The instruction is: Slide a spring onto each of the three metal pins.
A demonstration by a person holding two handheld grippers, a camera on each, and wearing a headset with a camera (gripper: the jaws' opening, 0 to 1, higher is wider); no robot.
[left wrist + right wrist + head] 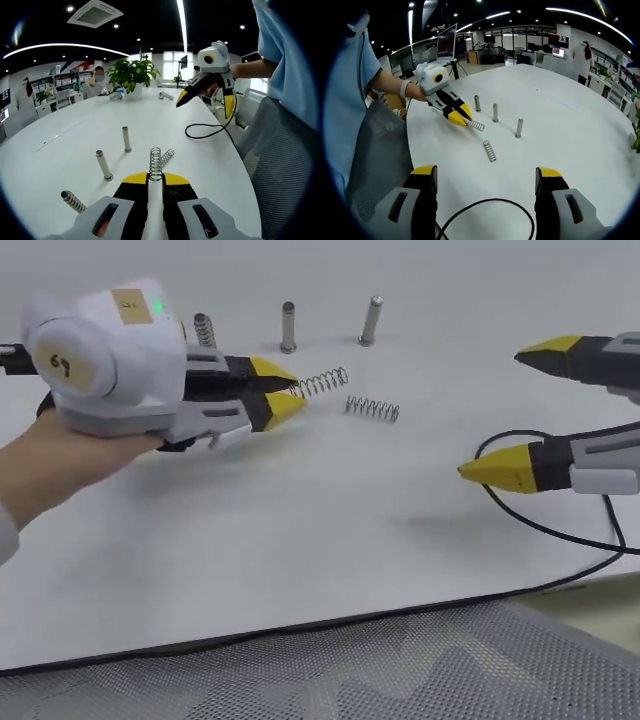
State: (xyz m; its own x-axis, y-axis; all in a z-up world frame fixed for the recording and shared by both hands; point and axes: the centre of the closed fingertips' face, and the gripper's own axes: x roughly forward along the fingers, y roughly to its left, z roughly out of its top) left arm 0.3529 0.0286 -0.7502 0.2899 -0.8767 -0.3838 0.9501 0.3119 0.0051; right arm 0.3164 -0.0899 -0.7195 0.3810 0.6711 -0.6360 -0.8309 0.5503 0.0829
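Observation:
My left gripper (283,393) (155,179) is shut on one end of a spring (322,382) (155,161) (476,124), held just above the table. A second spring (372,408) (167,157) (489,150) lies loose on the table to its right. Three metal pins stand upright at the back: the left pin (204,330) (73,201) (477,103) carries a spring, the middle pin (288,327) (104,165) (495,112) and the right pin (371,320) (126,139) (519,127) are bare. My right gripper (520,410) (485,180) hangs open at the right, nothing between its jaws.
A black cable (545,530) (485,212) loops over the white table (300,540) under my right gripper and runs off the near edge. A grey mesh chair back (400,670) sits below the table edge. A potted plant (131,75) stands at the far end.

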